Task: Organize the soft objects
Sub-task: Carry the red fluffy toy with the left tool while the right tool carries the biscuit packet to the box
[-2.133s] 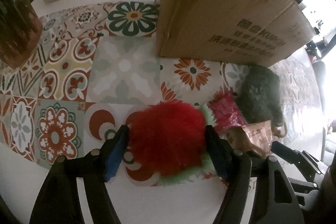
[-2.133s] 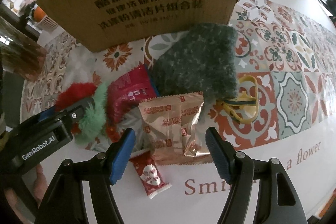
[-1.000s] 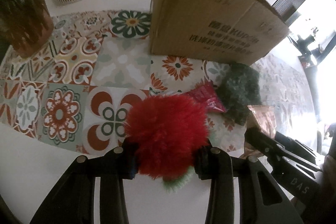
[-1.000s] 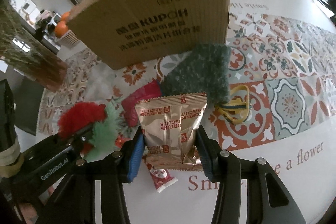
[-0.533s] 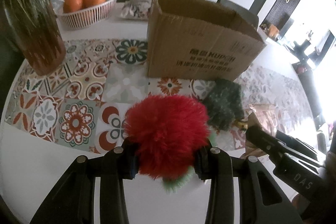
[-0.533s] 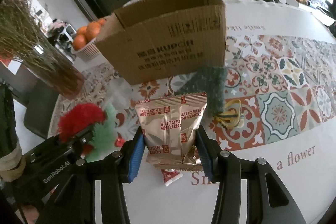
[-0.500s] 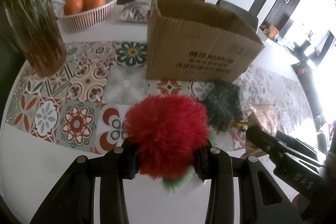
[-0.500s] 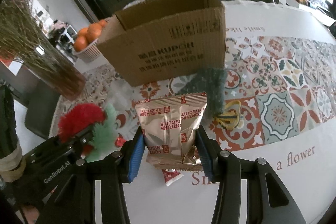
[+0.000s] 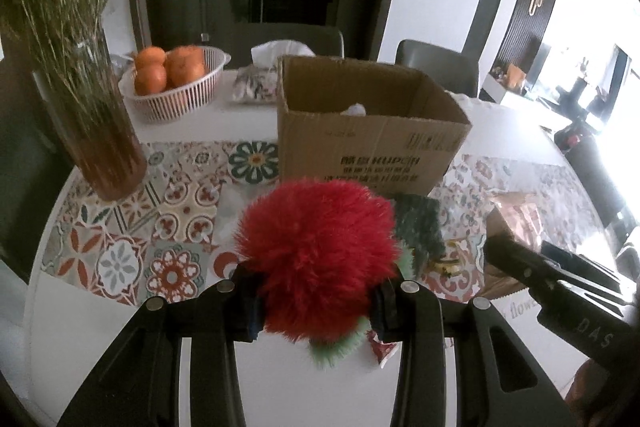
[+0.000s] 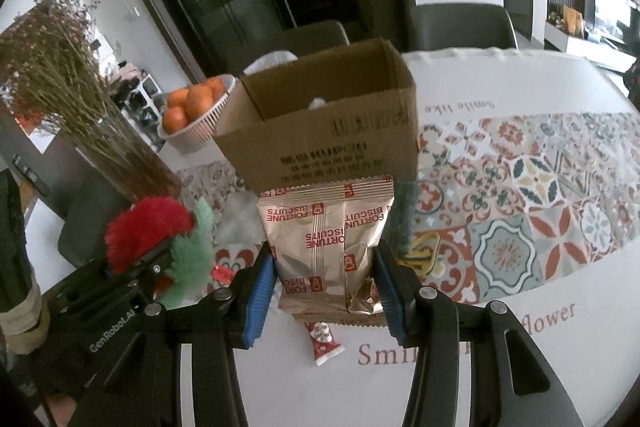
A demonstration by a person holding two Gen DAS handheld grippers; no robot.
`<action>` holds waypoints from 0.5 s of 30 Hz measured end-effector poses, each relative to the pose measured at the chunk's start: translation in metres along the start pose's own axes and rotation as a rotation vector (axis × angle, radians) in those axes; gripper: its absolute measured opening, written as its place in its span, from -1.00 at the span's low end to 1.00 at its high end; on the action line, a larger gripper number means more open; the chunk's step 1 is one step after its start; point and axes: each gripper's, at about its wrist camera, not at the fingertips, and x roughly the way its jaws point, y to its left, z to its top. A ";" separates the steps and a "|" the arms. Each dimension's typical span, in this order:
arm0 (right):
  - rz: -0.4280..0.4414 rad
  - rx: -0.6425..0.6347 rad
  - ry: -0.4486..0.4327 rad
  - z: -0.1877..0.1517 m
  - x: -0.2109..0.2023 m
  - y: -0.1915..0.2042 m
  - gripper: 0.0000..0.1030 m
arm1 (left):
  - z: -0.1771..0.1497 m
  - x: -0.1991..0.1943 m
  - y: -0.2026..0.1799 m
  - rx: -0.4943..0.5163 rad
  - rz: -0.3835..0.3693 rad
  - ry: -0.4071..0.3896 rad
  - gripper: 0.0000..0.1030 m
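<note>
My left gripper (image 9: 316, 297) is shut on a fluffy red pompom (image 9: 320, 251) with a green fringe, held above the table. The right gripper (image 10: 326, 293) is shut on a gold biscuit bag (image 10: 326, 243), also lifted. An open cardboard box (image 9: 368, 143) stands behind both; something white shows inside it. The box (image 10: 320, 143) fills the middle of the right wrist view. A dark green woolly cloth (image 9: 420, 227) lies in front of the box. The left gripper with the pompom (image 10: 148, 227) shows at the left of the right wrist view.
A tall vase of dried grass (image 9: 100, 131) stands at the left. A white basket of oranges (image 9: 176, 87) and a tissue pack (image 9: 256, 87) sit behind. A small red packet (image 10: 324, 341) and yellow scissors (image 10: 424, 255) lie on the patterned runner (image 10: 540, 187).
Both grippers closed on their loads, then rose and tilted upward; the box's open top and the room behind have come into view. The table objects have dropped lower in the frames.
</note>
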 end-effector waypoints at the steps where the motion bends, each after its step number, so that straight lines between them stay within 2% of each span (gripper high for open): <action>1: 0.000 -0.004 -0.006 0.001 -0.002 0.000 -0.05 | 0.001 -0.002 -0.001 0.003 0.001 -0.005 -0.24; 15: 0.022 -0.034 -0.111 0.023 -0.026 -0.001 -0.05 | 0.024 -0.023 -0.014 0.026 -0.021 -0.094 -0.24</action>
